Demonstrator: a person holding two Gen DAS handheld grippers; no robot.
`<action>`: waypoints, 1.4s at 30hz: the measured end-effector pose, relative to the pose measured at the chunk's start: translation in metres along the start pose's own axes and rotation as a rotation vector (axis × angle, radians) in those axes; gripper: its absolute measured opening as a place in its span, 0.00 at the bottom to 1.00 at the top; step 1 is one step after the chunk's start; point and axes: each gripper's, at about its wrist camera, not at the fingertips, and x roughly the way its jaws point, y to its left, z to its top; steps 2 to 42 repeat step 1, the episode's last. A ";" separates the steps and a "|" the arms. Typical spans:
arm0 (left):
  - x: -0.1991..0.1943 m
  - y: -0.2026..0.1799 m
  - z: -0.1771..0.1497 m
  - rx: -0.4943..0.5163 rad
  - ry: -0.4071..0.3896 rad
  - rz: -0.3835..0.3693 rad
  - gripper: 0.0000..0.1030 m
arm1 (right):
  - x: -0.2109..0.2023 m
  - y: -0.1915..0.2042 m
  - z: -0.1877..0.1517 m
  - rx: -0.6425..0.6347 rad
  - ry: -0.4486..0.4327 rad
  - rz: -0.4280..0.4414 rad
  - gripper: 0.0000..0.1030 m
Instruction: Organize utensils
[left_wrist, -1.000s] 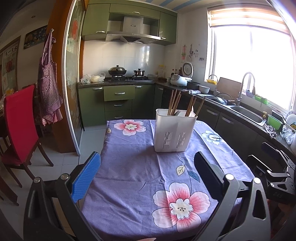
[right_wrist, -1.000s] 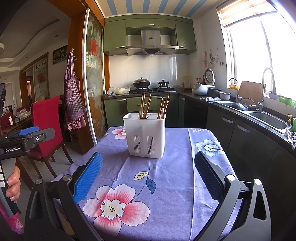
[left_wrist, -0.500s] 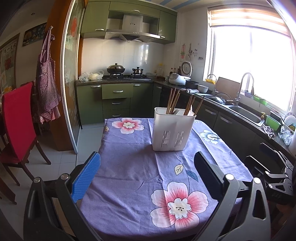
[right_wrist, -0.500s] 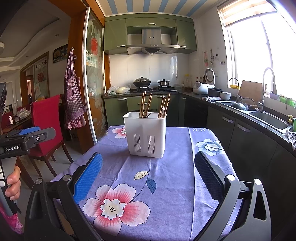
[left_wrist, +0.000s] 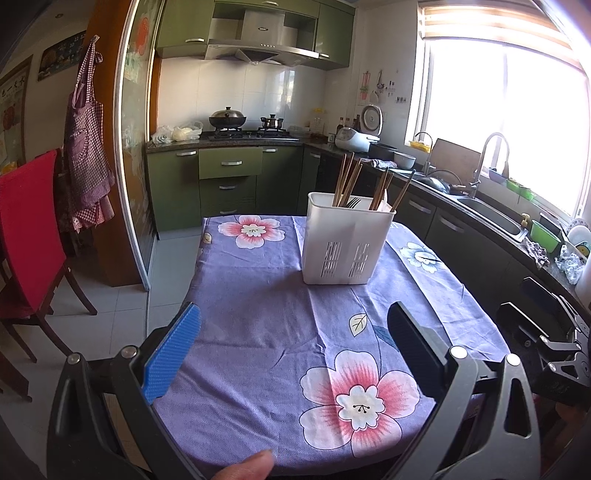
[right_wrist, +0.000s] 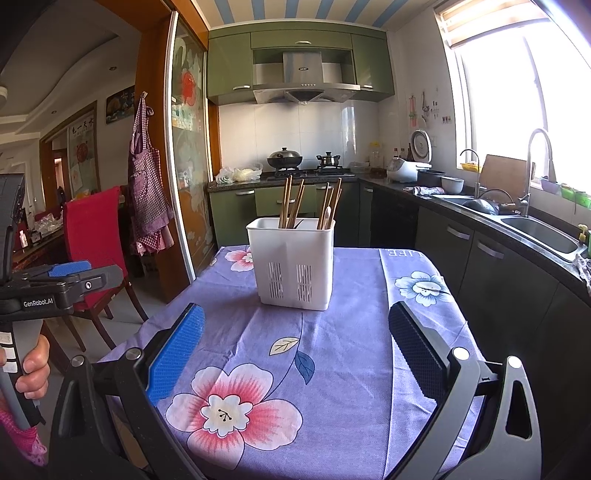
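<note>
On a table draped in a purple floral cloth (left_wrist: 258, 295), a white utensil caddy (left_wrist: 343, 243) stands upright toward 12 o'clock, holding wooden chopsticks (left_wrist: 345, 177) and a fork (left_wrist: 352, 202), in a green-cabinet kitchen with a range hood (right_wrist: 304, 79), a sink (right_wrist: 539, 230) at 2 o'clock and a red chair (right_wrist: 94, 236) at 9 o'clock. Both the left gripper (left_wrist: 293, 345) and the right gripper (right_wrist: 295, 349) hover above the near end of the cloth, jaws spread wide and empty, well apart from the caddy. Compared with a second ago, the left view has drifted slightly leftward and a fingertip (left_wrist: 245, 467) now shows at 6 o'clock; the caddy has not moved.
</note>
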 end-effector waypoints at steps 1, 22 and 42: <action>0.003 0.000 -0.001 -0.001 0.008 0.001 0.93 | 0.001 0.000 -0.001 0.000 0.004 0.000 0.95; 0.003 0.000 -0.001 -0.001 0.008 0.001 0.93 | 0.001 0.000 -0.001 0.000 0.004 0.000 0.95; 0.003 0.000 -0.001 -0.001 0.008 0.001 0.93 | 0.001 0.000 -0.001 0.000 0.004 0.000 0.95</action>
